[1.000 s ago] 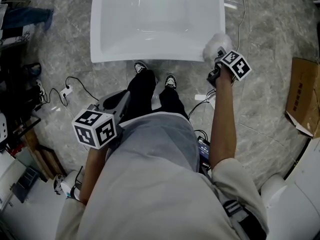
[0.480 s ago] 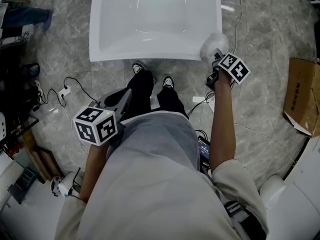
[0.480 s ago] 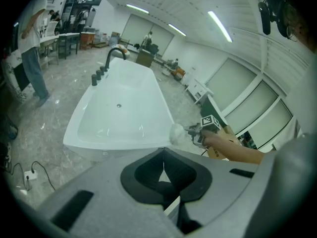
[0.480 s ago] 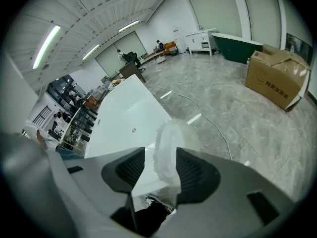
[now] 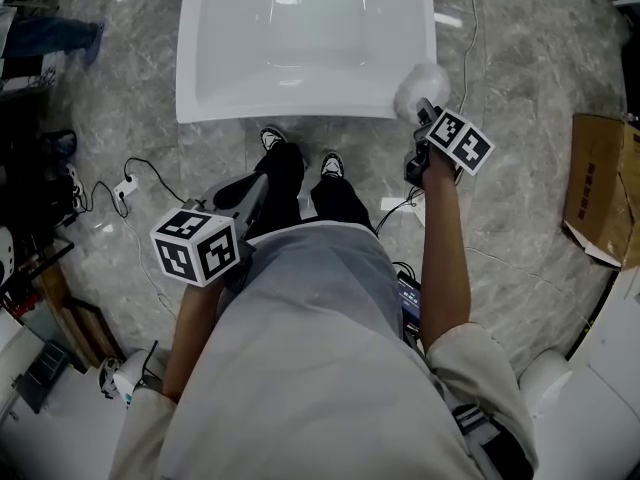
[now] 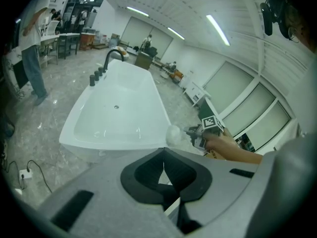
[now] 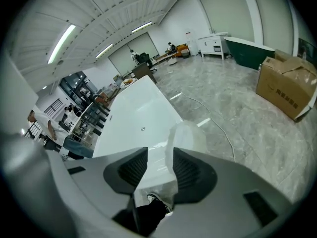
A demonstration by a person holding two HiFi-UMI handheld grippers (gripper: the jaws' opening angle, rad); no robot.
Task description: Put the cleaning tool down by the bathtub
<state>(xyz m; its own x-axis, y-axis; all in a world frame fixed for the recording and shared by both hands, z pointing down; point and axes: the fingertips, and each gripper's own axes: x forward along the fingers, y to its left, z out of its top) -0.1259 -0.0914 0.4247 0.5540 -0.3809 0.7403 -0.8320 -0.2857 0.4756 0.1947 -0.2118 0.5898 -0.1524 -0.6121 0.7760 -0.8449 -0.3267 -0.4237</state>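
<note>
The cleaning tool (image 5: 415, 90) is a white fluffy puff at the near right corner of the white bathtub (image 5: 300, 110). My right gripper (image 5: 421, 118) points at it from just behind. In the right gripper view the puff (image 7: 188, 135) sits between the closing jaws of the right gripper (image 7: 159, 162). It lies against the right-hand pad, with a gap still on the left side. My left gripper (image 5: 255, 193) hangs by the person's left leg, well away from the tool. Its jaws are together in the left gripper view (image 6: 164, 155), with nothing in them, and the puff (image 6: 174, 134) shows beyond.
The person's legs and shoes (image 5: 300, 168) stand close to the tub's near edge. A cardboard box (image 5: 600, 193) lies on the marble floor to the right. A power strip with cables (image 5: 125, 183) is on the left. A white fixture (image 5: 600, 398) stands at the bottom right.
The right gripper has drawn back slightly toward the person, while the puff stays at the tub's corner. The left gripper has barely moved.
</note>
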